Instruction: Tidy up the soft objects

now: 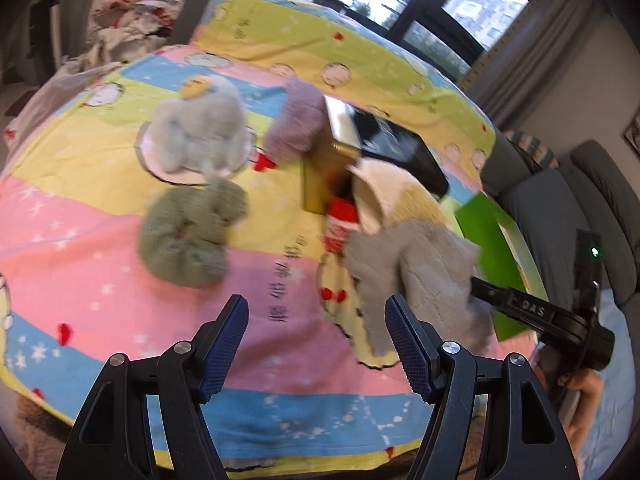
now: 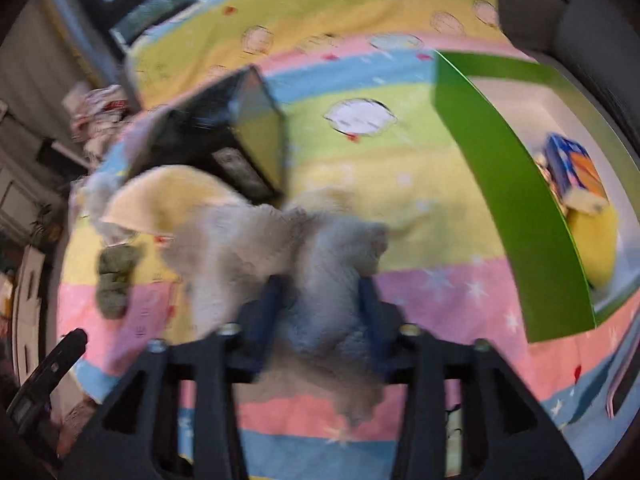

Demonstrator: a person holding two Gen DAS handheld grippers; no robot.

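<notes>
My left gripper (image 1: 317,308) hangs open over the pink band of the striped bedspread (image 1: 120,280), nothing between its fingers. A fluffy grey cloth (image 1: 420,272) lies just right of it. The same grey cloth (image 2: 288,248) fills the gap between the parted fingers of my right gripper (image 2: 319,286), blurred and resting on the bed. Further back lie a green knit piece (image 1: 188,236), a pale plush toy (image 1: 200,128), a purple knit piece (image 1: 296,120), a cream cloth (image 1: 392,196) and a red-and-white sock (image 1: 340,224).
A gold box (image 1: 328,176) and a black box (image 1: 400,148) stand mid-bed. A green box (image 2: 500,200) at the right holds a blue-and-orange packet (image 2: 572,172) and a yellow soft thing (image 2: 592,240). Clothes (image 1: 132,20) are piled at the far left; a grey sofa (image 1: 592,208) stands right.
</notes>
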